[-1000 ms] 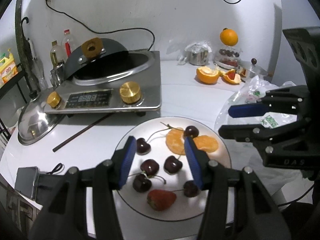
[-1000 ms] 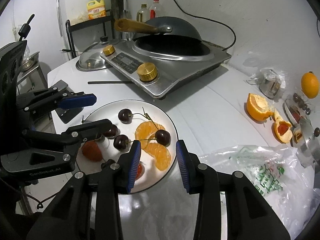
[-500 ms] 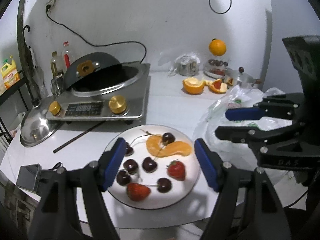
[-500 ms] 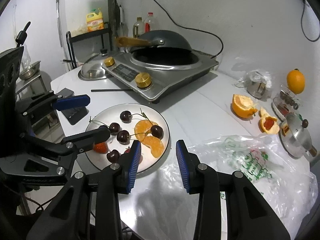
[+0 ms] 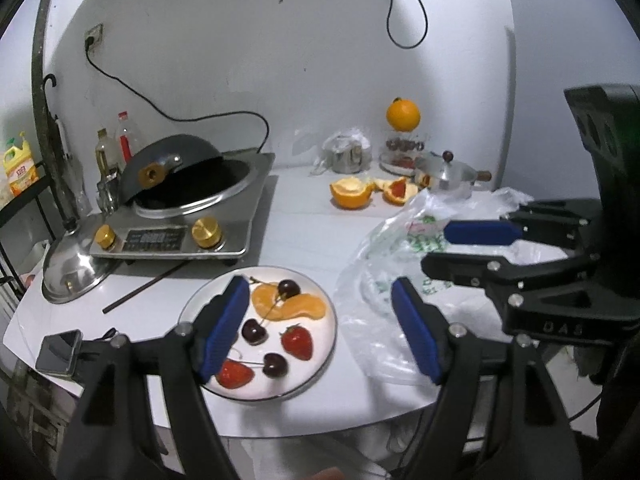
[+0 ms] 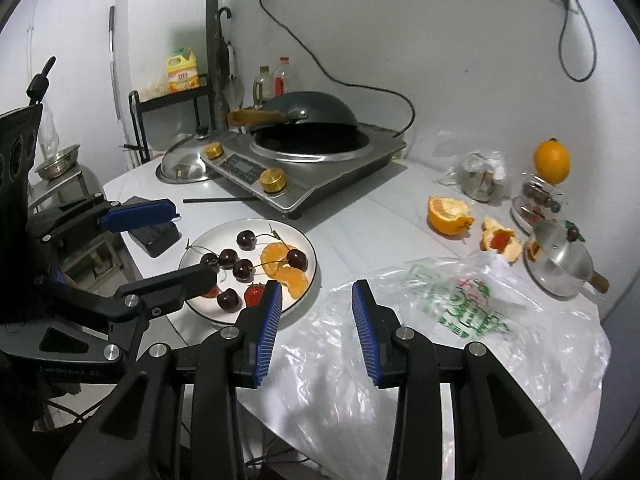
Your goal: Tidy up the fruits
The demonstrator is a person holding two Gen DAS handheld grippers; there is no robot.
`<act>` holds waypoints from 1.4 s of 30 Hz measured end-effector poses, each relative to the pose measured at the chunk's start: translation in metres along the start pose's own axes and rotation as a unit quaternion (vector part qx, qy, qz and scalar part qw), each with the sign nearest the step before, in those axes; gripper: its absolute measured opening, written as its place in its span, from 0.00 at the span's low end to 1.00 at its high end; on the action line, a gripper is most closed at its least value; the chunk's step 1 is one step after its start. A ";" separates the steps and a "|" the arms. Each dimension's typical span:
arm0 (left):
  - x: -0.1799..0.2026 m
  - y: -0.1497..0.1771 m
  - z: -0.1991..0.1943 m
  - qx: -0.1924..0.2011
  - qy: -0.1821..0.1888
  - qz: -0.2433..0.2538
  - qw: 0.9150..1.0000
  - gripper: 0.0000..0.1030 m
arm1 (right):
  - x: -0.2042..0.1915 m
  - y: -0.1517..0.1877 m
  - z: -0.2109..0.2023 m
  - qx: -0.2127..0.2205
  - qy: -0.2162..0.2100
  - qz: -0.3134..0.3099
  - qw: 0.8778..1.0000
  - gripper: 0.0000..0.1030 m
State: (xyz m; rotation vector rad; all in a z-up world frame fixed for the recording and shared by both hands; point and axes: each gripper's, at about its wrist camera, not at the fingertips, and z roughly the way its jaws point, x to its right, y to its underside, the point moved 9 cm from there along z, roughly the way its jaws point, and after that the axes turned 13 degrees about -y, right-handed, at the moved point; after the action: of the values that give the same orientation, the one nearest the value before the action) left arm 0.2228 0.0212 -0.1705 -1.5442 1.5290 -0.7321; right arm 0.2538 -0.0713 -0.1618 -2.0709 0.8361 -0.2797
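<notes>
A white plate (image 5: 324,334) (image 6: 306,242) near the table's front edge holds several dark cherries (image 5: 254,331), two orange segments (image 5: 304,307) and two strawberries (image 5: 297,342). My left gripper (image 5: 320,328) is open and empty, raised above and in front of the plate. My right gripper (image 6: 316,328) is open and empty, to the right of the plate, over the edge of a clear plastic bag (image 6: 460,320). Each gripper shows in the other's view, the right one (image 5: 472,248) and the left one (image 6: 176,248).
An induction cooker with a dark wok (image 5: 188,196) stands at the back left, a steel lid (image 5: 72,272) beside it. Orange peels (image 5: 352,192), a whole orange (image 5: 403,115) on a jar, a small steel pot (image 5: 452,178), a chopstick (image 5: 144,288) and a phone (image 5: 58,350) are on the table.
Both grippers have drawn back and up from the plate. The left gripper's jaws have opened wider. More of the table and bag is in view.
</notes>
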 end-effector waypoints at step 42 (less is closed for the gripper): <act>0.041 -0.103 -0.197 0.207 -0.010 -0.026 0.978 0.96 | -0.004 -0.034 -0.240 0.248 0.120 -0.018 0.961 0.67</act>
State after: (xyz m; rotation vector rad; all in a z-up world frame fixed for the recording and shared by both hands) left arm 0.1097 -0.0570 0.0085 -1.2760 1.2286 -0.9913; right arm 0.1525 -0.2089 0.0103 -1.5993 0.7752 -0.6987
